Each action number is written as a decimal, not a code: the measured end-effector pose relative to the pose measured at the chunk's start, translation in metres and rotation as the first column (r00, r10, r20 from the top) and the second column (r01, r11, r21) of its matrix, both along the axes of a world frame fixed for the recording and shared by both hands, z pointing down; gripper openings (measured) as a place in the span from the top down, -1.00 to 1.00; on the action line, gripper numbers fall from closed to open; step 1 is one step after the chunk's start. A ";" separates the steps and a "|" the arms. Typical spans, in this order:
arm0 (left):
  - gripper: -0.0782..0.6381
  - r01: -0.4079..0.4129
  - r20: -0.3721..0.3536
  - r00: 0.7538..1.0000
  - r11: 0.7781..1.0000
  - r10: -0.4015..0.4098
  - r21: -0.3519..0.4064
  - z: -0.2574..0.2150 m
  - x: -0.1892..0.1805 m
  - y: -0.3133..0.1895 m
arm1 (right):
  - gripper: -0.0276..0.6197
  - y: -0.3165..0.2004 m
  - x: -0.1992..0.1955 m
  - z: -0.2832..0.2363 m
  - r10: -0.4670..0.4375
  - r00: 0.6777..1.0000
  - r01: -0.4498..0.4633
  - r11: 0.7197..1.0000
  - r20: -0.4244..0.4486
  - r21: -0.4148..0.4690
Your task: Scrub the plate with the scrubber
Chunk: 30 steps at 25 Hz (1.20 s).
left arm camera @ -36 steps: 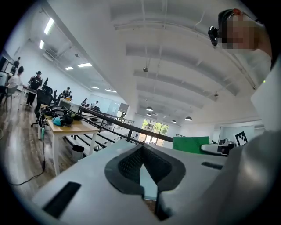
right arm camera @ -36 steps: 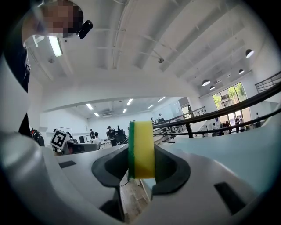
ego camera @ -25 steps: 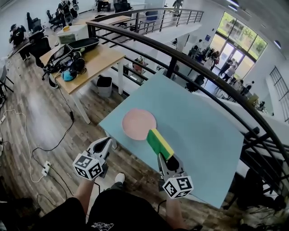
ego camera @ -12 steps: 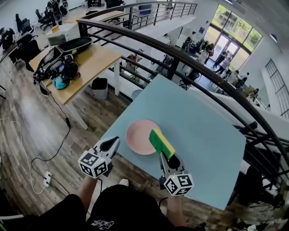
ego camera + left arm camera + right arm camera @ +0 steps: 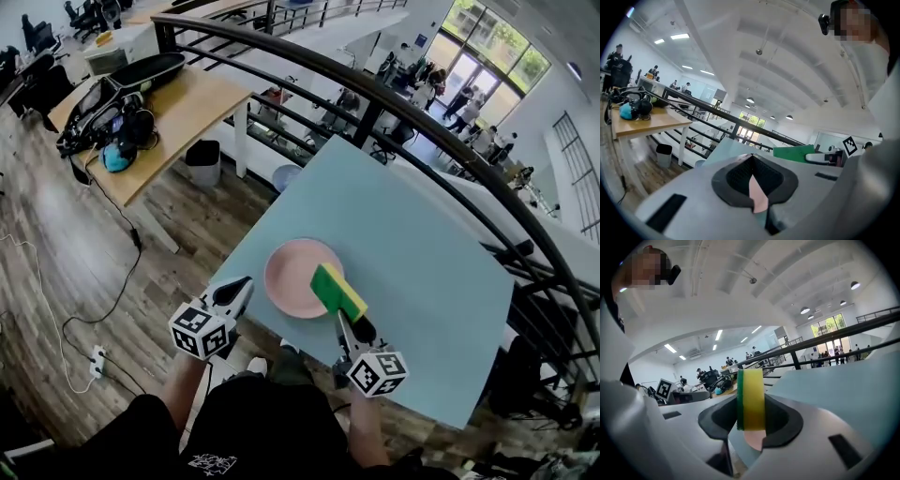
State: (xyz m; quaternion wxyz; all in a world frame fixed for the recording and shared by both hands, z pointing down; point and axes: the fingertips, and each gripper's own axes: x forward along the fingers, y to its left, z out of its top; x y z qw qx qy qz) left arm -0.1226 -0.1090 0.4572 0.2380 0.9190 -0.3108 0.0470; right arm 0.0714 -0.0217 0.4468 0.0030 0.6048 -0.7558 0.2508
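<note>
Resting near the left front edge of the pale blue surface [image 5: 422, 234], the pink plate [image 5: 292, 274] lay flat and round. Over its right side sat the scrubber [image 5: 338, 292], a yellow sponge with a green layer; whether it pressed on the plate could not be told. The right gripper [image 5: 349, 323] had its jaws clamped on the scrubber's near end. In the right gripper view the scrubber [image 5: 751, 397] stood upright between those jaws, green side to the left, with a patch of pink plate [image 5: 753, 439] just below it. The left gripper [image 5: 240, 289] hung just off the surface's edge, pointing at the plate's left rim and apart from it. Its jaws were drawn together at the tips with nothing held, and a sliver of the plate [image 5: 758, 196] showed through the narrow slit behind them. Beyond the surface curved a black railing [image 5: 375, 89]. Well off to the left stood a wooden desk [image 5: 178, 112] above a plank floor [image 5: 56, 272]
</note>
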 end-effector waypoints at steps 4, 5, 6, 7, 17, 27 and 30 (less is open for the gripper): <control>0.76 0.013 0.024 1.000 0.999 -0.012 -0.049 0.023 0.001 -0.002 | 0.50 -0.014 0.014 0.030 0.033 0.994 -0.025 0.997 0.106 -0.080; 0.76 0.018 0.035 0.999 0.998 -0.016 -0.060 0.029 0.001 -0.002 | 0.50 -0.018 0.019 0.040 0.041 0.990 -0.027 0.994 0.133 -0.103; 0.76 0.026 0.050 0.999 0.997 -0.022 -0.072 0.036 0.002 -0.002 | 0.50 -0.022 0.022 0.049 0.046 0.986 -0.026 0.992 0.162 -0.126; 0.76 0.034 0.067 0.997 0.996 -0.029 -0.083 0.043 0.001 -0.002 | 0.50 -0.027 0.024 0.057 0.050 0.980 -0.021 0.989 0.192 -0.148; 0.76 0.131 0.179 0.979 0.970 -0.095 -0.205 0.110 0.024 -0.011 | 0.51 -0.053 0.046 0.132 0.086 0.925 0.056 0.933 0.370 -0.356; 0.75 0.187 0.209 0.972 0.893 -0.108 -0.410 0.176 0.047 -0.009 | 0.51 -0.055 0.060 0.174 0.030 0.899 0.184 0.880 0.438 -0.438; 0.62 0.197 0.193 0.974 0.849 -0.115 -0.491 0.196 0.053 -0.005 | 0.51 -0.055 0.062 0.184 0.010 0.892 0.215 0.869 0.451 -0.446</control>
